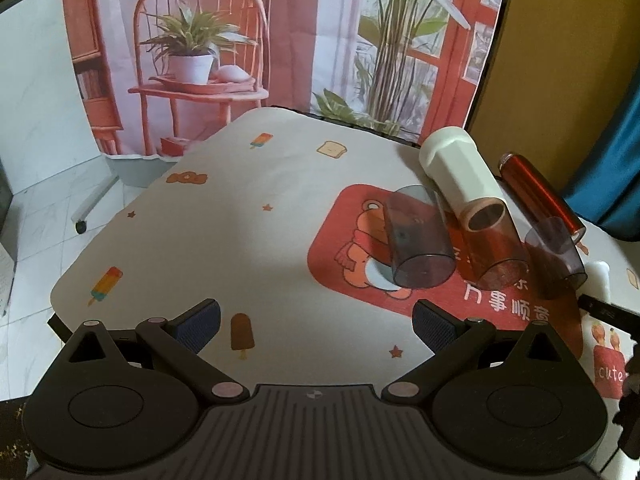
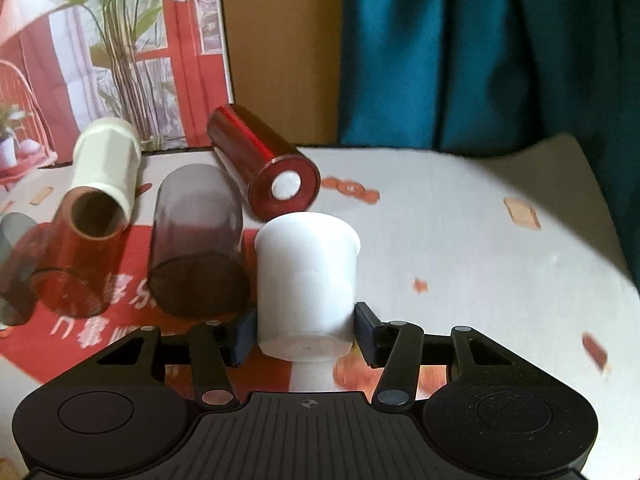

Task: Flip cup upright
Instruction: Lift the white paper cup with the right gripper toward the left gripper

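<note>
In the right wrist view my right gripper [image 2: 305, 334] is shut on a white plastic cup [image 2: 306, 280], near its closed base, with its rimmed mouth pointing away from the camera. The cup is tilted over the table. Beside it lie a smoky clear cup [image 2: 198, 240], a reddish clear cup [image 2: 68, 260] with a cream tumbler [image 2: 106, 164] in its mouth, and a red metal tumbler [image 2: 264, 164]. In the left wrist view my left gripper [image 1: 316, 326] is open and empty above the tablecloth, left of the smoky cup [image 1: 416, 244].
A red bear mat [image 1: 360, 248] lies under the cups on a cream patterned tablecloth [image 1: 224, 232]. A printed backdrop [image 1: 280, 40] stands behind the table. A teal curtain [image 2: 480, 52] hangs at the right. The table edge [image 1: 60, 288] drops to a tiled floor at the left.
</note>
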`<state>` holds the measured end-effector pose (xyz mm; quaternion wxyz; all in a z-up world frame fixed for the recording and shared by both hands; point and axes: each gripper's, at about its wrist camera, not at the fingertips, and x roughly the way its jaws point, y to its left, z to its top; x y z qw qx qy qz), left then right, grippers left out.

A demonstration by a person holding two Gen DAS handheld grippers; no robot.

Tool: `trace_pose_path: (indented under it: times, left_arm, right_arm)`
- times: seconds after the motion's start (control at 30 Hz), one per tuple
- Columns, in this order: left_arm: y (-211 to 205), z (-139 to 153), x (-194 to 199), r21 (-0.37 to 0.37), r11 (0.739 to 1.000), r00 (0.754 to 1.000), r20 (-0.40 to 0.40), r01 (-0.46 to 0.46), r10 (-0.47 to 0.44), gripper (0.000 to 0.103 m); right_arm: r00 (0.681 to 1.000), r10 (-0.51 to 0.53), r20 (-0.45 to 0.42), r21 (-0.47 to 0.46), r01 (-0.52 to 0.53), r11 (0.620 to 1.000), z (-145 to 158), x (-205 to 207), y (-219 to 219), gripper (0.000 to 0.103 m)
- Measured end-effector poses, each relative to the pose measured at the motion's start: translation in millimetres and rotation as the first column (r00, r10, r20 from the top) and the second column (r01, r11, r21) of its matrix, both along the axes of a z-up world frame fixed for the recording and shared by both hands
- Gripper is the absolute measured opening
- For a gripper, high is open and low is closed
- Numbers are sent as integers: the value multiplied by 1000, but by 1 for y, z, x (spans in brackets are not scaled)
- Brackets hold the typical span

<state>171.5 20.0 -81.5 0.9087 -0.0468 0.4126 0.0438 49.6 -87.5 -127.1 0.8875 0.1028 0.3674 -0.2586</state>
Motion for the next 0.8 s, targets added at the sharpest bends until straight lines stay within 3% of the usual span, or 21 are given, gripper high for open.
trace_pose_path:
  times: [0.17, 0.3, 0.43, 0.57, 0.8]
  left_arm:
    - [-3, -8, -3, -21, 1000, 1000, -19, 12, -12, 102]
    - [-1, -12, -8, -52, 998, 999, -37, 22, -24, 102]
    - [7, -8, -13, -41, 998, 998, -34, 47, -48, 102]
    - [26, -5, -16, -47, 999, 999, -30, 12, -13, 102]
    - [62, -7, -18, -65, 996, 997, -48, -60, 57, 102]
  right_arm:
    - [999, -8, -36, 89, 11, 996, 6, -35, 22, 47]
    - [997, 37, -67, 142, -27, 989, 6, -46, 66, 47]
    - [992, 99, -74, 182, -85, 980, 6, -31, 108, 47]
    - [985, 152, -78, 189, -135, 973, 6, -5, 143, 47]
    - [939, 332, -91, 206, -308, 929, 11, 29, 217, 47]
